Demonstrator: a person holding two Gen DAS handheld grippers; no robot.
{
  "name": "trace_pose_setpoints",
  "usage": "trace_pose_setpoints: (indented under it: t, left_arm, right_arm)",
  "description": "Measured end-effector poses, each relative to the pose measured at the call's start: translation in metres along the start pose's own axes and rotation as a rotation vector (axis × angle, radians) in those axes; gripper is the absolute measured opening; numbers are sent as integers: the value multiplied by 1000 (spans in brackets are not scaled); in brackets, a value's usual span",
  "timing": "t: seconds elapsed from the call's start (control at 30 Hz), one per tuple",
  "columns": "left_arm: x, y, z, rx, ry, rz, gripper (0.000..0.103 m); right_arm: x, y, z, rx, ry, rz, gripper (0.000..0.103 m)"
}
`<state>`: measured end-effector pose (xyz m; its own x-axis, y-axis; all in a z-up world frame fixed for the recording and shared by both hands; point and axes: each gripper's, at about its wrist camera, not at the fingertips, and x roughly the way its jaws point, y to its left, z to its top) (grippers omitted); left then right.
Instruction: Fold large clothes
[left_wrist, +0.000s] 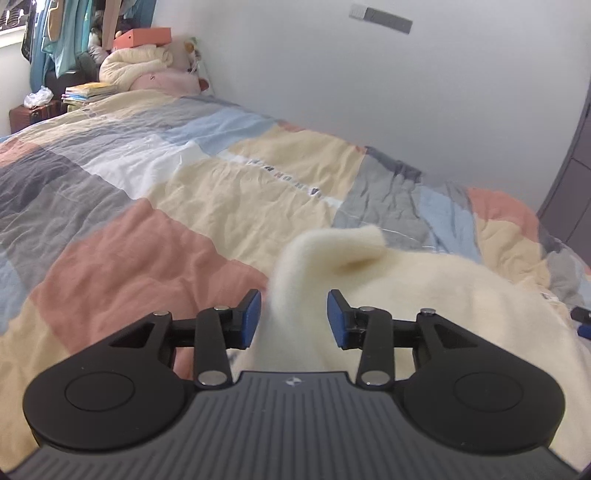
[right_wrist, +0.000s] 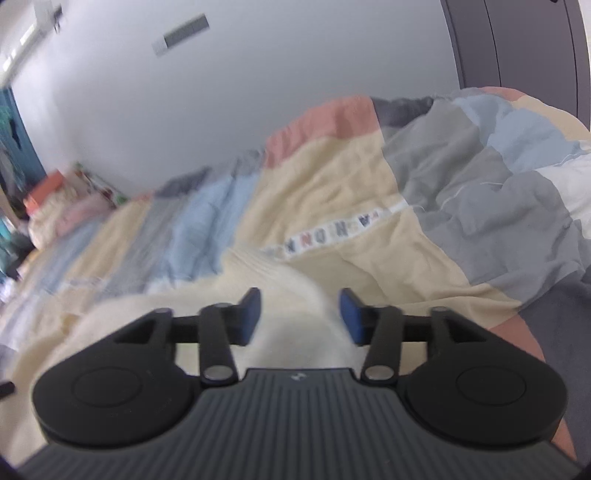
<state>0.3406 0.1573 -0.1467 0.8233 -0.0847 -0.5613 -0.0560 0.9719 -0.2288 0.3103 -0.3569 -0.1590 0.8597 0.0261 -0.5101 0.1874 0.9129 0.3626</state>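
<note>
Cream fleece garment (left_wrist: 424, 291) lying on patchwork duvet (left_wrist: 155, 206), near edge of bed, right of centre in left wrist view; one corner curled up into a soft peak. Same garment (right_wrist: 280, 291) in right wrist view, ribbed edge visible at far side, heavily motion-blurred.

Left gripper (left_wrist: 294, 317): jaws parted moderately, fold of cream fabric standing between blue pads (left_wrist: 251, 319) but no pinch visible, gap on right side clear. Right gripper (right_wrist: 300, 315): jaws parted about same amount, fabric between pads (right_wrist: 349, 315), not pressed. Tip of right gripper also poking in at right edge of left view (left_wrist: 581, 317).

Writing: white strip on duvet carrying printed capital letters (left_wrist: 284, 173), seen upside down; "N", "O", "V" shapes legible, whole word not readable. Same strip in right view (right_wrist: 332, 232), letters in dark blue and red, blurred. Small logo mark on each gripper body, too small to read.

Further out: duvet blocks in salmon, cream, grey, light blue, white. White wall (left_wrist: 332, 74) alongside bed with grey plate (left_wrist: 380, 16) mounted high. Rolled cream blanket (left_wrist: 133, 66), pink plush (left_wrist: 166, 79), orange box (left_wrist: 144, 37), stack of books (left_wrist: 88, 92) at far end of bed. Hanging teal clothes (left_wrist: 51, 33) beyond. Dark grey door (right_wrist: 517, 40) at right.
</note>
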Motion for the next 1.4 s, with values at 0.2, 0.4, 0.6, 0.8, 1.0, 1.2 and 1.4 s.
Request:
trace_pose_setpoints:
  t: [0.2,0.4,0.6,0.8,1.0,1.2,1.4]
  left_arm:
    - [-48,-10,-21,-4,-17,-52,45]
    - [-95,-35,-46,-30,-39,-146,46]
    - [-125,-46,-77,-115,7,-230,48]
    - [-136,-47,-103,-216,82,-287,57]
    - [-128,-38,-126,-328,167,-281,68]
    - [-112,-19,-132,-461,230,-291,78]
    - [-96,-11,-136,-536,280,-293,83]
  right_arm:
    - [-40,7,-4,39,-5,74,54]
    - [-86,27,-21,13,-1,160,54]
    - [-127,34,-54,92,55,290,54]
    - [-142,40,-92,196,192,381,54]
    - [-139,37,-127,341,341,430,72]
    - [-118,29,-144,514,442,416,87]
    - [-99,30,-152,596,443,382,87]
